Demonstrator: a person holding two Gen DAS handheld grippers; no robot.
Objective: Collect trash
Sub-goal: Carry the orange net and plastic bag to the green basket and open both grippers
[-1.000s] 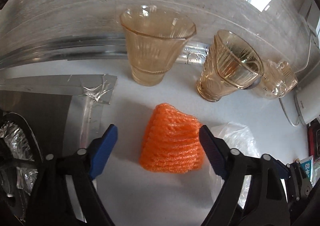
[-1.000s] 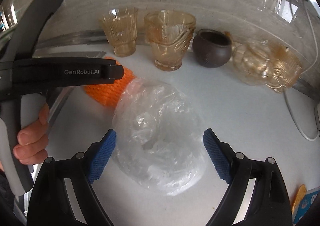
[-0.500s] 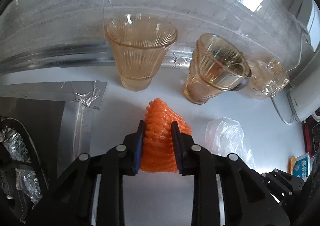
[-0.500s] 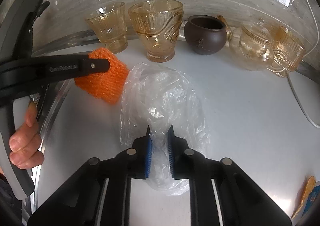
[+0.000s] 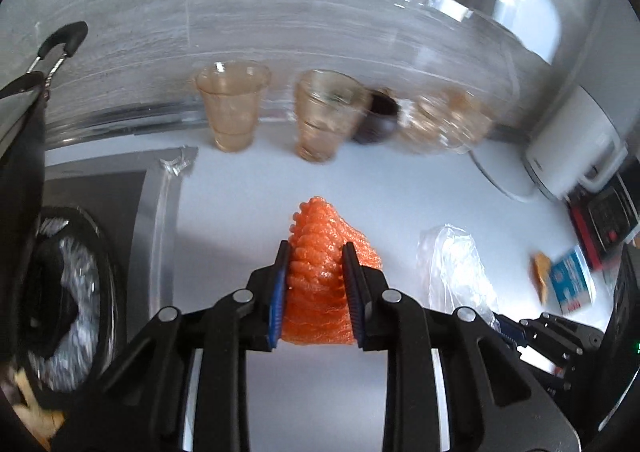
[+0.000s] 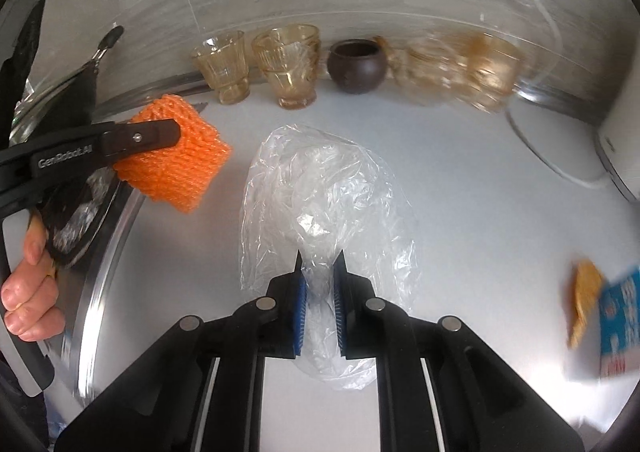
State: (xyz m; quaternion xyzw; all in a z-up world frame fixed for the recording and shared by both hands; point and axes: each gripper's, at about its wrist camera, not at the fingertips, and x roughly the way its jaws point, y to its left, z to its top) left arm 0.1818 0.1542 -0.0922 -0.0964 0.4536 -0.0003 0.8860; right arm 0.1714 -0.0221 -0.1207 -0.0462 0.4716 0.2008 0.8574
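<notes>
Gripping a piece of orange foam netting [image 5: 320, 272], the left gripper [image 5: 316, 284] has its blue-padded jaws clamped on both sides of it, squeezing it narrow. In the right wrist view the netting [image 6: 172, 160] is seen lifted clear of the white countertop [image 6: 460, 192], with a hand [image 6: 28, 300] wrapped around the gripper's handle. The right gripper [image 6: 319, 304] has its jaws pressed together on a crumpled clear plastic bag [image 6: 324, 196], which spreads out beyond the fingertips. Seen from the left wrist, that bag [image 5: 456, 264] sits just right of the netting. Left of the netting lies a dark, foil-lined round container [image 5: 64, 284]. Right of the bag, near the counter's edge, lies a blurred blue packet [image 6: 620, 320] with an orange scrap [image 6: 584, 300] touching it. Farther back, beyond the bag, a row stands against the grey wall: two amber ribbed glasses [image 6: 222, 66] [image 6: 288, 64], a dark brown round pot [image 6: 356, 66], then more amber glassware [image 6: 460, 72], too blurred to tell apart. A white cable [image 6: 548, 160] curves across the counter behind the bag.
</notes>
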